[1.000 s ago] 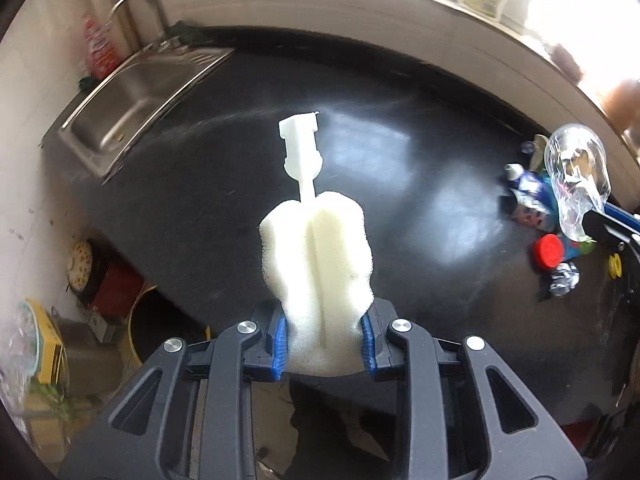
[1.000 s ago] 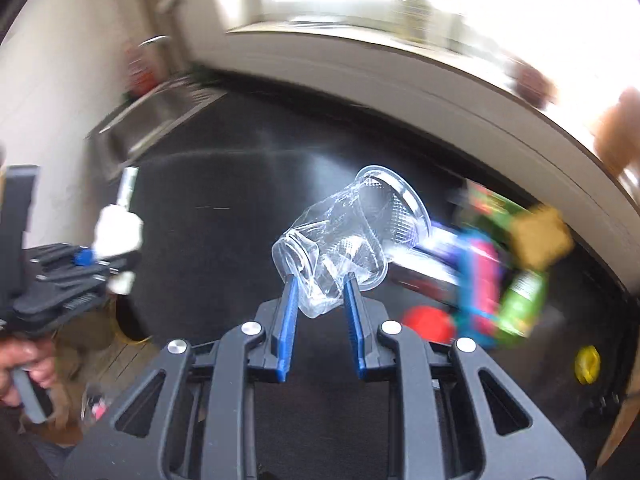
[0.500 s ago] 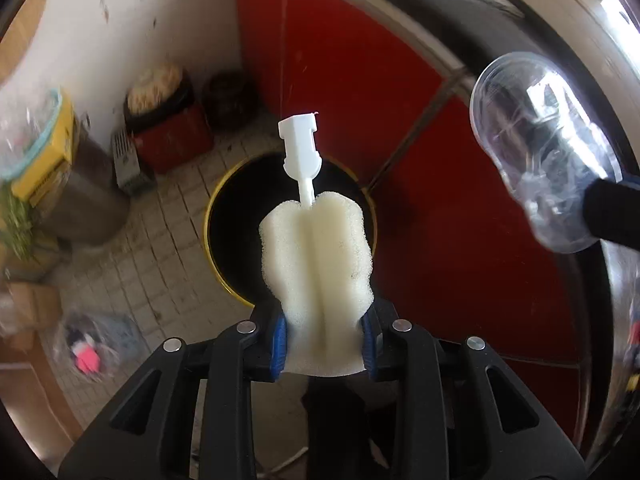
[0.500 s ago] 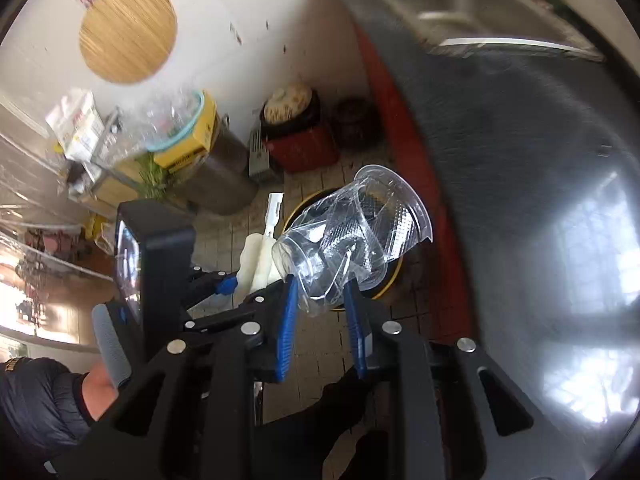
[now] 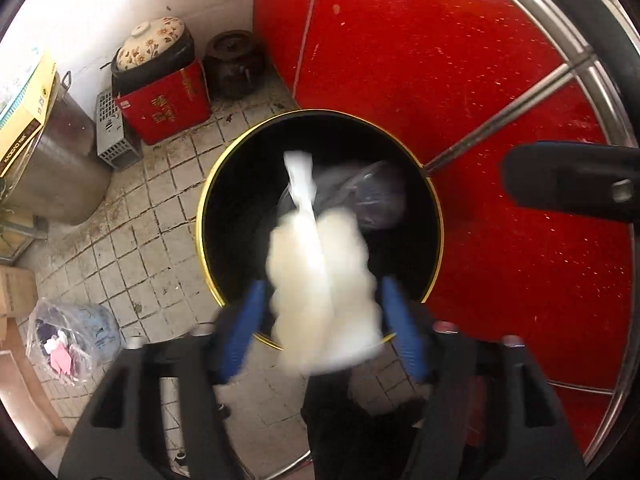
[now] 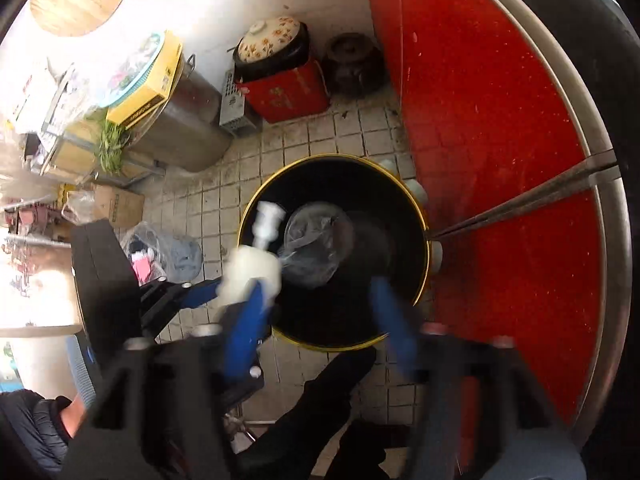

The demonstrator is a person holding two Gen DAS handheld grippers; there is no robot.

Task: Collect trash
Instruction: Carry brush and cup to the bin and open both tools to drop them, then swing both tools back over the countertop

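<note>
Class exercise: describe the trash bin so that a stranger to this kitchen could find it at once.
Start at the red cabinet front; the trash bin stands on the tiled floor against it. It is round, black inside, with a thin yellow rim, unlike the lidded steel pot by the wall.

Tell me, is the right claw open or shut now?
Open. The right claw has its blue fingers spread wide, and the clear cup is in the bin.

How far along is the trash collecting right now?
Done: the crumpled clear plastic cup is inside the black gold-rimmed bin; the right gripper is open. In hand: the white sponge brush is dropping between the left gripper's spread jaws. Left: nothing further shows here.
</note>
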